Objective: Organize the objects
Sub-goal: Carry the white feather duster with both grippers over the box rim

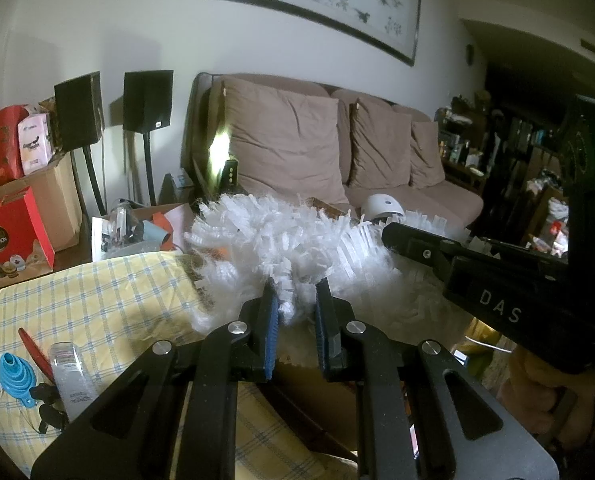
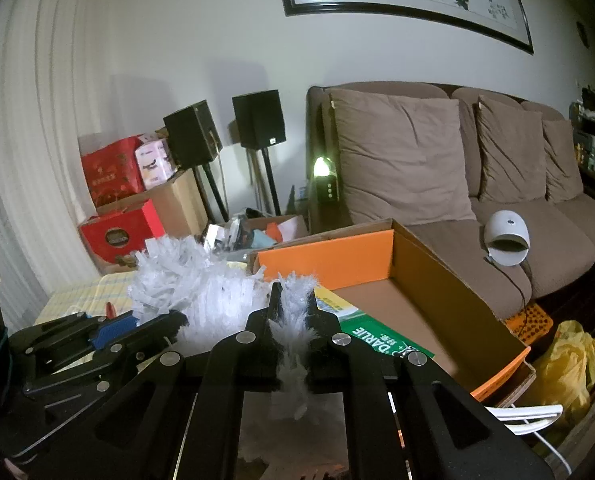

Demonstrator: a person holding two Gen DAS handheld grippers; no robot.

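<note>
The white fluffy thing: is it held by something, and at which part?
Yes. The white shredded fluffy mass is pinched by both: the left hand-held gripper grips its near edge, the right hand-held gripper a tuft of its fringe.

We note the left gripper [image 1: 296,285]: matte black linkage arms with teardrop cut-outs; round silver pivot screws at each joint; blue ribbed pads [image 1: 272,320] lining the fingers. The right gripper [image 2: 291,294] shows the same black frame and silver screws; from the left camera its side bears white letters "DAS"; a small green light glows on its body.
</note>
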